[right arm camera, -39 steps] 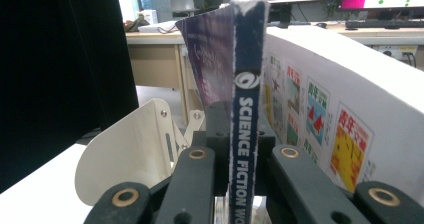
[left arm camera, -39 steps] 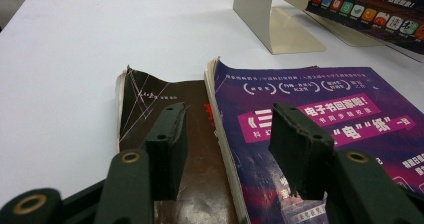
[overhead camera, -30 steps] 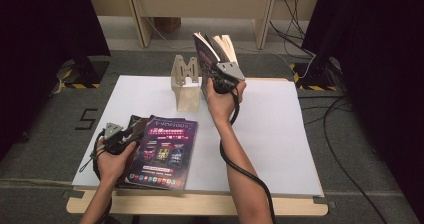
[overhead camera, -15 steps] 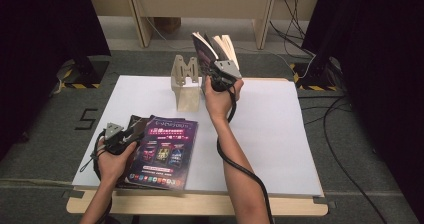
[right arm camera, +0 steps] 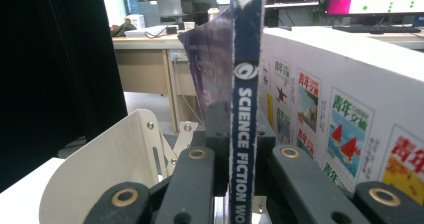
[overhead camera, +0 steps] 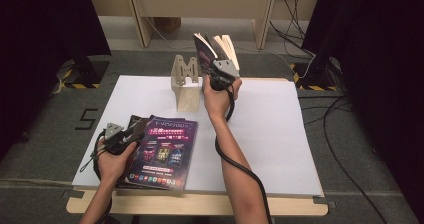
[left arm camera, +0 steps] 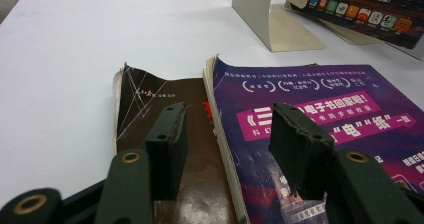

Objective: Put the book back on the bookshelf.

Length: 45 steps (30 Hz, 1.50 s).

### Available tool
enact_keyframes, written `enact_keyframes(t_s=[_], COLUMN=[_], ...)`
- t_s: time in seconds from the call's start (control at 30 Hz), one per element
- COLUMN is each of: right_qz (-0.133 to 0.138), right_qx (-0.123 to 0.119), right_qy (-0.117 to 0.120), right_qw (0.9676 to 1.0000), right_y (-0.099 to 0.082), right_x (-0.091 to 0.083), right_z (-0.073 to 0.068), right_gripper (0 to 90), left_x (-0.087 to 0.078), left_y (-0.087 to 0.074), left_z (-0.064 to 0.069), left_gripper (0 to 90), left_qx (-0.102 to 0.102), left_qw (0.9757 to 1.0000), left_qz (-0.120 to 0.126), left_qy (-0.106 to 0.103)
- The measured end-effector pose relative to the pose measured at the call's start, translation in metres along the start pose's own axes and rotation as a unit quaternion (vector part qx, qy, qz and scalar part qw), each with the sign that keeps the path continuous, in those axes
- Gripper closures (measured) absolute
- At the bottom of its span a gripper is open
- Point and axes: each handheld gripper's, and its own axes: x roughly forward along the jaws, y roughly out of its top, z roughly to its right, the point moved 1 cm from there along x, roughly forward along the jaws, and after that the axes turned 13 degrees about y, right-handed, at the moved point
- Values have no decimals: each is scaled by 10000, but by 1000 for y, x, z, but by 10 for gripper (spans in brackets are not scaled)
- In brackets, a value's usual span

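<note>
the right hand-held gripper (overhead camera: 218,73) is clamped on the spine of a magazine (right arm camera: 245,99) (the blue spine reads "science fiction"), holding it upright above the far side of the bench (overhead camera: 280,134), just beside the beige metal bookend (overhead camera: 185,81) that stands there. in the high view the magazine's pages fan open above the jaws, and in the right gripper view the bookend's curved plate (right arm camera: 110,169) sits just left of the jaws. the left hand-held gripper (overhead camera: 131,135) rests low at the near left of the bench with its jaws wide apart, gripping nothing, one jaw over a dark brown booklet (left arm camera: 145,104) and the other over the purple magazine (left arm camera: 320,114) lying flat, partly on top of it.
</note>
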Motion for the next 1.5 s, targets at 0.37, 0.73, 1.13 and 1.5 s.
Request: enact_keyframes(t_s=[0.37, 0.73, 1.13, 1.5], right_qz=[-61, -372, -555, -692], right_qx=[-37, -8, 75, 98], right_qy=[-32, -83, -72, -22], right_qw=[10000, 9993, 9984, 9976], right_y=[-2, -2, -3, 0], right_x=[-1, -9, -16, -17], right_z=[-2, 1, 0, 1], right_gripper=[844, 833, 806, 837], left_x=[0, 0, 0, 0], left_y=[0, 0, 0, -1], left_z=[1, 3, 3, 4], left_gripper=[485, 485, 484, 484], left_qx=[16, 35, 54, 68], left_qw=[10000, 10000, 10000, 10000], left_qz=[-4, -14, -21, -26], left_qy=[-13, -40, -40, -43])
